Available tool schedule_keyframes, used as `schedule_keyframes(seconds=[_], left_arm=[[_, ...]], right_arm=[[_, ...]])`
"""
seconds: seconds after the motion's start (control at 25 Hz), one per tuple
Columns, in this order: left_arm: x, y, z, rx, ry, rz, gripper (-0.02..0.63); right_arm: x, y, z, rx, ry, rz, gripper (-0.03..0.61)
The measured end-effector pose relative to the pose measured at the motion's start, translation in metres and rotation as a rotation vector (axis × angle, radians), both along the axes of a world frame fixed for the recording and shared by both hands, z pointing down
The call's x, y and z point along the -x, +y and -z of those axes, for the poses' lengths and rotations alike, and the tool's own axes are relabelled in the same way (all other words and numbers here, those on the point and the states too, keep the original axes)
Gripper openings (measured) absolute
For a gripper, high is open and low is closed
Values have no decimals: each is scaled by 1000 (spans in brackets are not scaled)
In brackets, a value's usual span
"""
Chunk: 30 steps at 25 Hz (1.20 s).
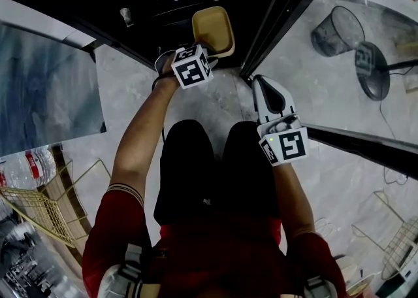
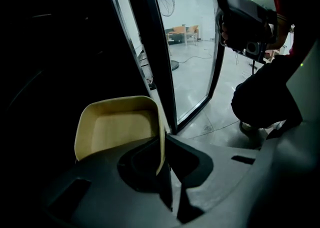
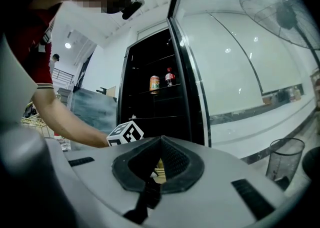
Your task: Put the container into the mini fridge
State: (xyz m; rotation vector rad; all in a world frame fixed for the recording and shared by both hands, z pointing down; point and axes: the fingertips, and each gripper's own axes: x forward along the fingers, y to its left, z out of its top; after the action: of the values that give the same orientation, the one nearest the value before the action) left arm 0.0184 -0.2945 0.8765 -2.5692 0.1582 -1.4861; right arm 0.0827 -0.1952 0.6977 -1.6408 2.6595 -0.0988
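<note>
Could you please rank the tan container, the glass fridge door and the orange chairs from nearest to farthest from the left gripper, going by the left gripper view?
1. Tan container: wall clamped in the left gripper.
2. Glass fridge door: just to the right, open.
3. Orange chairs: far back, seen through the glass.

One container (image 1: 213, 29) is counted at the mouth of the mini fridge (image 1: 150, 2), and two claws before it: the left claw (image 2: 162, 154) and the right claw (image 3: 159, 162). Inside the mini fridge one can (image 3: 154, 84) and one bottle (image 3: 170, 77) are counted; beyond its door, one mesh bin (image 1: 336, 31) and one fan (image 1: 372, 68).
</note>
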Motion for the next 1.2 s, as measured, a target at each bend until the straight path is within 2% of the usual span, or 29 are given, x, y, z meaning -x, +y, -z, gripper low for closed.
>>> schedule_keyframes(seconds=[0.56,0.92,1.04,1.2], left_arm=[[-7,-31,-24,3,-65,-1,38],[-15,-38,-23,-41,-87,-28,55],[-15,-43,-24,-60,-72,-10,72],[-15,-41,-21,-63,-43,-5,134]], right_arm=[[-2,-3,-28,-35,-4,9,-3],[-6,-1,-29,-44,-17,5,-3],[-8,-1,-31,-47,-18,5,-3],[-9,-2,-32,-45,-20,4,-3]])
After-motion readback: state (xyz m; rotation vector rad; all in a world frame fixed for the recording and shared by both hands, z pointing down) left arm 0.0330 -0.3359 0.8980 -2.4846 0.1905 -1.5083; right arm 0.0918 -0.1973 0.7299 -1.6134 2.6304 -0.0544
